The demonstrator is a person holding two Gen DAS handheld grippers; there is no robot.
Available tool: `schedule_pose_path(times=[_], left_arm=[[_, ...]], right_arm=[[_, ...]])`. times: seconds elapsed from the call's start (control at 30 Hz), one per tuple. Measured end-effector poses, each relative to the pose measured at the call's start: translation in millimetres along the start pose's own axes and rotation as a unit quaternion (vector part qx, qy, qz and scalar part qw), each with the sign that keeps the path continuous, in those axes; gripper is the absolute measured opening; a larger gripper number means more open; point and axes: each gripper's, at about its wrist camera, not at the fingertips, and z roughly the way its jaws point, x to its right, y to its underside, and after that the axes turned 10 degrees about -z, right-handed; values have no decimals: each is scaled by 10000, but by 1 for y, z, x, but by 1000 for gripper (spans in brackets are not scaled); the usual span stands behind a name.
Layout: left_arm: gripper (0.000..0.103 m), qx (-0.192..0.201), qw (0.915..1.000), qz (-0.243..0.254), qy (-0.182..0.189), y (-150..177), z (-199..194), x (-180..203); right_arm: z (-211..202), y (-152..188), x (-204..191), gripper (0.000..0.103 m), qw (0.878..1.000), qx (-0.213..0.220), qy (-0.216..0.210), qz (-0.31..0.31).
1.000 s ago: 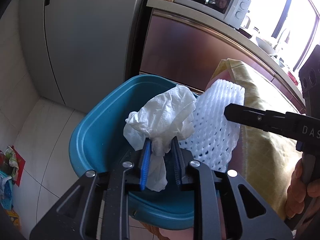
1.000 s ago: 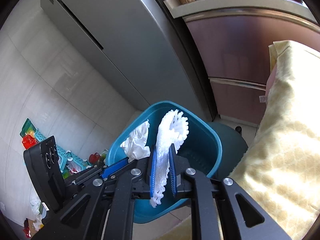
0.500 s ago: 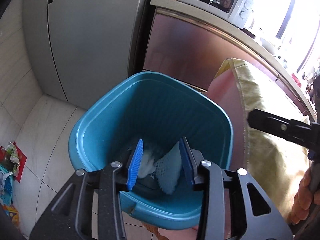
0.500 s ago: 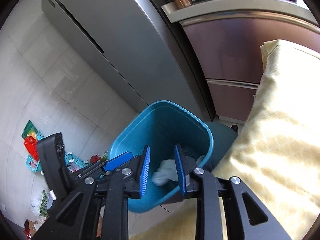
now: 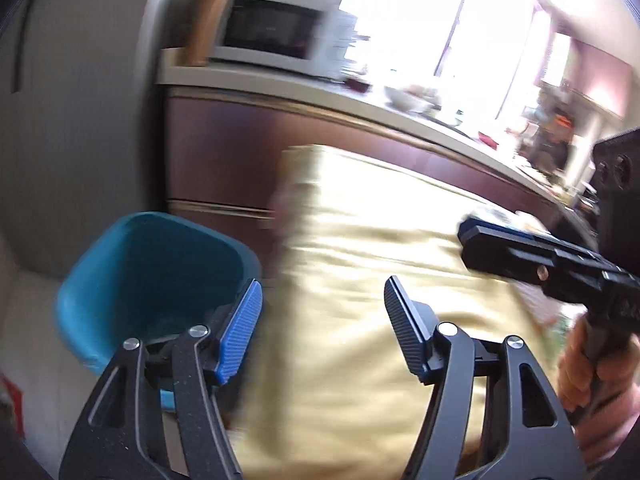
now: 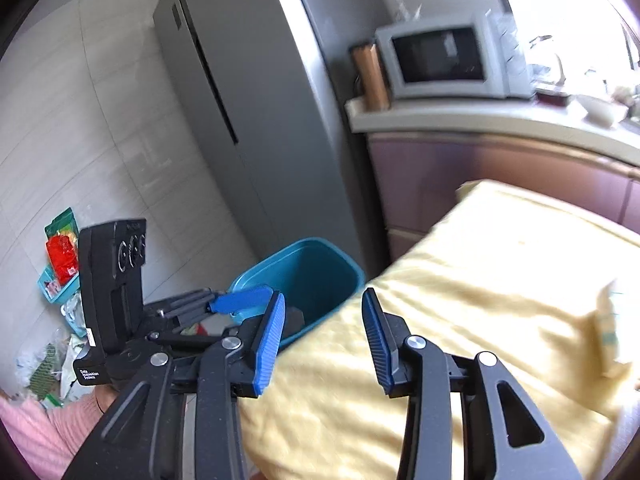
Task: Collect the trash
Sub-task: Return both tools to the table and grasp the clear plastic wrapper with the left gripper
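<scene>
The left gripper (image 5: 322,324) holds its jaws well apart; they have just been opening, and nothing lies between the blue pads. Through the gap only the yellow cloth (image 5: 380,264) shows. The right gripper (image 6: 324,336) likewise stands with its jaws apart, also just opened further, with nothing between them.

The teal bin (image 6: 316,268) stands on the tiled floor (image 6: 80,152), just beside the edge of the tabletop (covered by the yellow cloth) and near the grey refrigerator (image 6: 240,80). In the left wrist view the bin sits at lower left, behind the left pad; this view is blurred, and the bin's contents cannot be made out. In the right wrist view a dark shape lies low inside the bin; what it is cannot be told.

A hand (image 5: 588,376) grips the right gripper's handle at the right edge of the left wrist view. A microwave (image 6: 440,60) stands on the kitchen counter (image 6: 460,120) behind
</scene>
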Motion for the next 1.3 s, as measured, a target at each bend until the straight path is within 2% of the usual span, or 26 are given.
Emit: schedule_pose_path(times=[0.1, 0.23, 0.43, 0.53, 0.67, 0.83, 1.03, 1.1, 1.23, 1.3], left_arm=[[63, -189, 9983, 250, 488, 10, 6, 37], [63, -508, 9915, 533, 1074, 26, 17, 84], [64, -1039, 9731, 839, 1876, 56, 28, 146], [70, -1283, 9628, 985, 2165, 73, 37, 175], [73, -1563, 9531, 1134, 2328, 95, 48, 202], [71, -1867, 9497, 1048, 2284, 109, 72, 215], [47, -2245, 9456, 616, 2271, 112, 101, 211], [33, -2283, 9452, 533, 2272, 111, 105, 208], [29, -2205, 9475, 534, 2253, 109, 103, 204], [25, -2174, 9484, 553, 2239, 107, 100, 202]], right_arm=[[-35, 10, 13, 39, 9994, 161, 293, 76], [-77, 28, 31, 39, 9964, 298, 765, 195], [-127, 68, 64, 39, 9856, 294, 1543, 621], [-148, 95, 82, 39, 9772, 232, 1889, 946], [-161, 120, 107, 40, 9663, 150, 2204, 1325], [-165, 143, 129, 45, 9574, 39, 2421, 1571], [-158, 161, 145, 45, 9555, -104, 2369, 1754], [-156, 163, 147, 45, 9557, -124, 2351, 1768], [-152, 163, 148, 44, 9564, -137, 2310, 1783], [-151, 163, 148, 39, 9565, -127, 2294, 1799]])
